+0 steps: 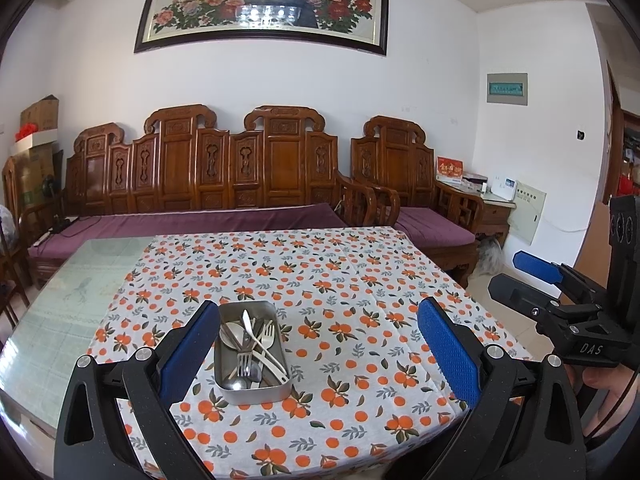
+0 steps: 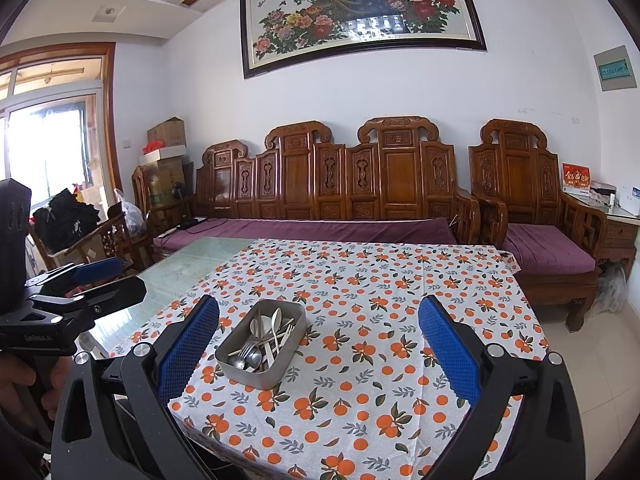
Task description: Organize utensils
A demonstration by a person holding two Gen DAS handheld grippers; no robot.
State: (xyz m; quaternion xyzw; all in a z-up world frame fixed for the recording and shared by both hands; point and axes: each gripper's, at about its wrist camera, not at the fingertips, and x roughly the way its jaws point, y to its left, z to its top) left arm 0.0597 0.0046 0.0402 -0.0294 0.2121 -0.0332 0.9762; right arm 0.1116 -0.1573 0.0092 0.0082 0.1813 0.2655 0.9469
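A metal tray point(image 1: 253, 354) on the orange-print tablecloth point(image 1: 352, 280), near the front edge of the table point(image 1: 92, 276). Inside it, a jumble of utensils point(image 1: 250, 342): metal spoons, a metal fork point(image 1: 244, 360), a pale fork point(image 1: 267, 334) and a pale knife point(image 1: 247, 320), all lying across each other. No cutlery on the cloth outside the tray. Fits two stages: all gathered into the tray at the end, or a mixed pile waiting to be sorted; hard to say which from here. Left gripper point(image 1: 318, 350) held above the cloth with jaws wide apart, holding nothing, its left pad point(image 1: 188, 354) just beside the tray. Right gripper point(image 2: 320, 350) the same, wide open and empty, tray point(image 2: 262, 344) close to its left pad. Each gripper also visible at the edge of the other's view, both held in hands point(image 2: 28, 384). If picking from the pile: go slow, come straight down over one handle that sticks up, pinch only that one, lift gently so the others do not come along. Thin metal handles look slippery, so squeeze near the middle. Keep the tray from sliding on the soft cloth.
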